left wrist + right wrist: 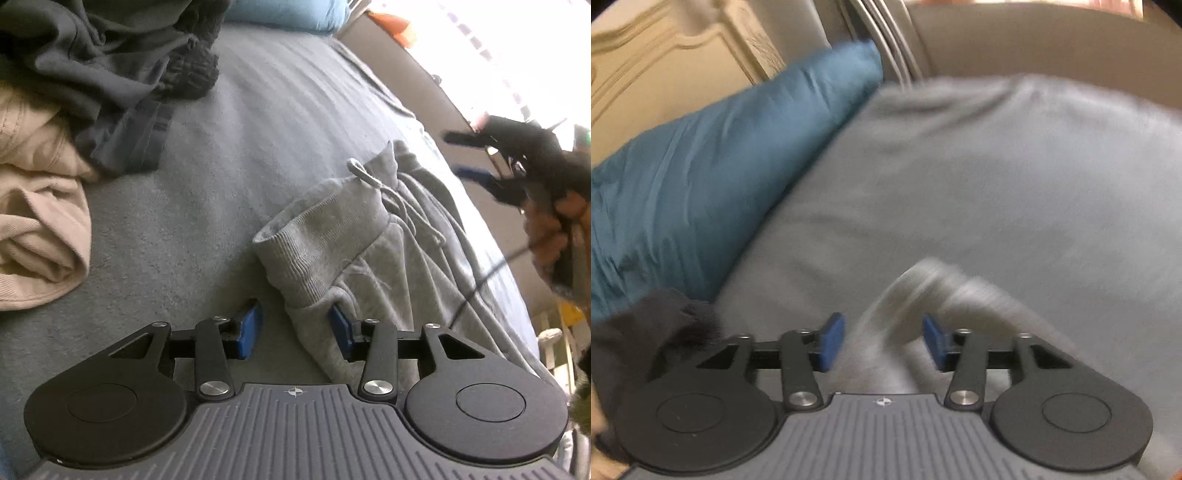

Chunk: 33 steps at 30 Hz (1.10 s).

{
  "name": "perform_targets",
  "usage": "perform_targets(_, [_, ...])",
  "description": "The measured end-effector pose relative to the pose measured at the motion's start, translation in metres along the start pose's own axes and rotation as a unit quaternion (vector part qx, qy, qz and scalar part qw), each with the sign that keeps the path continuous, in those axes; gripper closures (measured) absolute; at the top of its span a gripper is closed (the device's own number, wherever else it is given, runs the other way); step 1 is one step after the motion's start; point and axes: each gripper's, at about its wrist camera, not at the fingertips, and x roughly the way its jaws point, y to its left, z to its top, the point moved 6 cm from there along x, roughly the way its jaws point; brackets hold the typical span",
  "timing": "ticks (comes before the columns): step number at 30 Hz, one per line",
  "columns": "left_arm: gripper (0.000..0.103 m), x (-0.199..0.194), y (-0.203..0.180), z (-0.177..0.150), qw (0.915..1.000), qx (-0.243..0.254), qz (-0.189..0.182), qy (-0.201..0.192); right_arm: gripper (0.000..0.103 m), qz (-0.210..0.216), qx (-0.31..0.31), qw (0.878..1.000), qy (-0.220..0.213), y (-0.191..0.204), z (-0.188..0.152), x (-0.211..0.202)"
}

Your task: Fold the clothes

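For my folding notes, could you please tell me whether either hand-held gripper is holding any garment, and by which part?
Nothing is held. The left hand-held gripper stands open around the grey sweatpants near the ribbed waistband; the right hand-held gripper is open too.

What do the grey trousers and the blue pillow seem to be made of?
The grey trousers look like soft cotton-type jersey, matte: a ribbed waistband and a drawstring cord show. The blue pillow has a smoother, woven-looking cover with a slight sheen and fine creases; blur leaves its exact fabric open.

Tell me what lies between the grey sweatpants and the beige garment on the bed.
Only bare grey bedcover lies between the grey sweatpants and the beige garment; the left wrist view shows it.
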Motion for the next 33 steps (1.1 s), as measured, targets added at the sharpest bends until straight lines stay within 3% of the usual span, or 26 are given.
perform_targets(1, [0.062, 0.001, -0.001, -0.001, 1.0, 0.003, 0.003, -0.004, 0.013, -0.019, -0.016, 1.0, -0.006, -0.01, 0.001, -0.005])
perform_targets(2, [0.063, 0.002, -0.003, -0.001, 0.9999, 0.005, 0.006, -0.008, 0.009, -0.031, -0.032, 0.999, 0.003, -0.022, -0.002, -0.006])
perform_targets(4, [0.067, 0.001, -0.005, -0.003, 0.9999, 0.0, 0.007, -0.013, 0.008, -0.053, -0.045, 0.997, 0.035, -0.043, -0.013, 0.001])
perform_targets(6, [0.082, 0.004, -0.007, -0.004, 0.9999, -0.011, 0.001, -0.011, 0.008, -0.066, -0.028, 0.995, 0.069, -0.063, -0.025, 0.013])
perform_targets(8, [0.088, 0.007, -0.006, -0.003, 0.9998, -0.018, -0.001, -0.013, 0.009, -0.062, 0.002, 0.993, 0.097, -0.079, -0.038, 0.025])
perform_targets(10, [0.093, 0.004, -0.007, 0.0, 0.9997, -0.015, 0.003, -0.017, 0.028, -0.07, -0.017, 0.993, 0.097, -0.076, -0.043, 0.028])
perform_targets(11, [0.095, 0.003, -0.007, 0.001, 0.9997, -0.014, 0.005, -0.018, 0.064, -0.075, -0.029, 0.992, 0.095, -0.073, -0.046, 0.029])
perform_targets(12, [0.096, -0.002, -0.008, 0.005, 0.9997, -0.009, 0.01, -0.021, 0.084, -0.079, -0.041, 0.992, 0.094, -0.071, -0.049, 0.03])
perform_targets(14, [0.096, -0.022, -0.01, 0.02, 0.9991, 0.009, 0.014, -0.038, 0.095, -0.089, -0.081, 0.989, 0.087, -0.062, -0.05, 0.026])
perform_targets(16, [0.097, -0.045, -0.01, 0.039, 0.9982, 0.027, 0.01, -0.052, 0.096, -0.088, -0.13, 0.985, 0.072, -0.048, -0.044, 0.01])
perform_targets(19, [0.097, -0.058, 0.003, 0.05, 0.9998, 0.006, -0.007, -0.015, 0.096, -0.073, -0.17, 0.98, 0.068, -0.04, -0.034, -0.011])
perform_targets(23, [0.097, -0.033, 0.032, 0.022, 0.9977, 0.012, 0.049, 0.046, 0.096, -0.118, -0.198, 0.967, 0.108, -0.056, -0.044, 0.007])
perform_targets(25, [0.096, -0.024, 0.036, 0.014, 0.9974, 0.021, 0.055, 0.042, 0.089, -0.145, -0.198, 0.961, 0.128, -0.067, -0.053, 0.022])
perform_targets(28, [0.093, -0.029, 0.035, 0.016, 0.9991, 0.015, 0.034, 0.021, 0.063, -0.16, -0.19, 0.961, 0.12, -0.075, -0.053, 0.027])
perform_targets(32, [0.079, -0.029, 0.04, 0.017, 0.9994, -0.012, 0.017, 0.027, 0.052, -0.117, -0.16, 0.979, 0.055, -0.072, -0.025, 0.003])
perform_targets(33, [0.075, -0.028, 0.042, 0.017, 0.9993, -0.02, 0.013, 0.029, 0.038, -0.092, -0.141, 0.985, 0.043, -0.071, -0.017, -0.001])
